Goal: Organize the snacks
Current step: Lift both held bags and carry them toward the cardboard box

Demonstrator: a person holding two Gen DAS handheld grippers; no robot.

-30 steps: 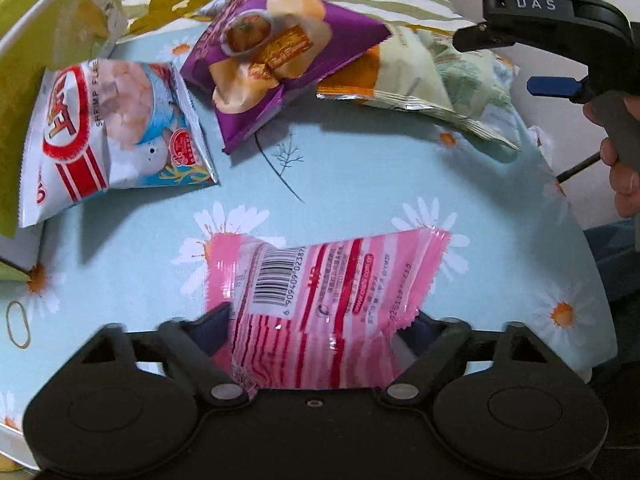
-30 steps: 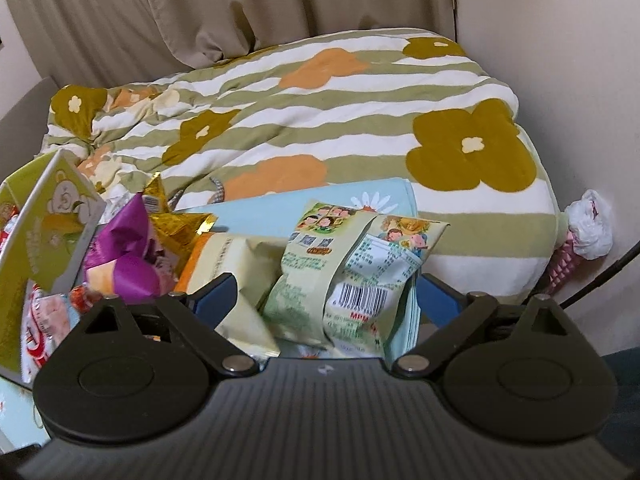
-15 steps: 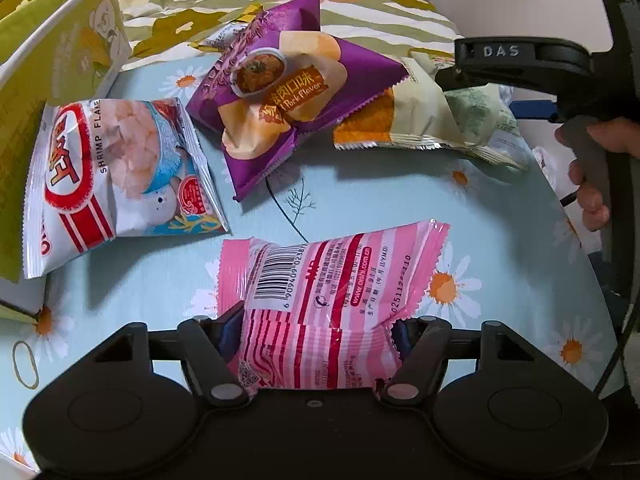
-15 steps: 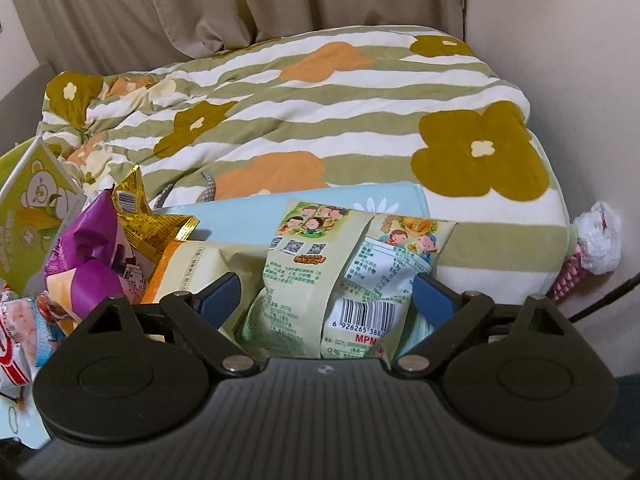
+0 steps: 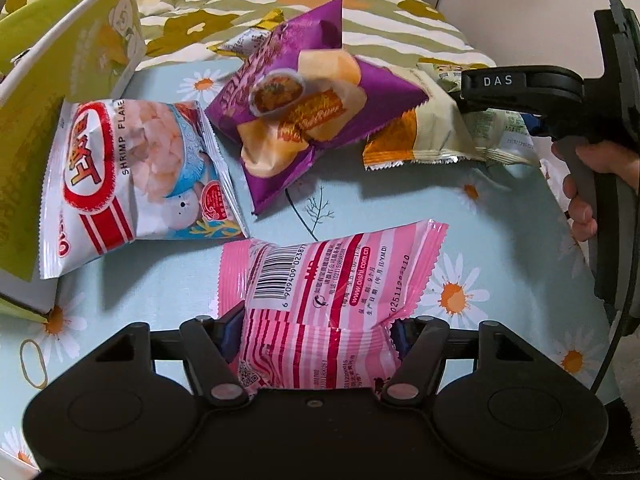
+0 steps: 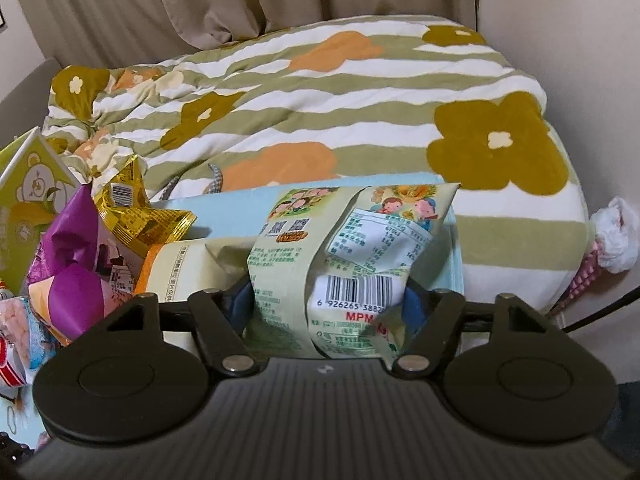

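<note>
Both claws have just been closing: left claw [image 5: 316, 332] now clamped on the pink snack bag [image 5: 320, 280], right claw [image 6: 326, 304] pinching the pale green snack bag [image 6: 344, 264]. Daisy-print table [image 5: 400, 208] butts against a bed with a striped flower blanket [image 6: 320, 100], beige curtain [image 6: 200, 0] behind. Beyond the pink bag: shrimp flakes bag [image 5: 132, 184], purple bag [image 5: 308, 112], green box [image 5: 60, 80] at far left.
</note>
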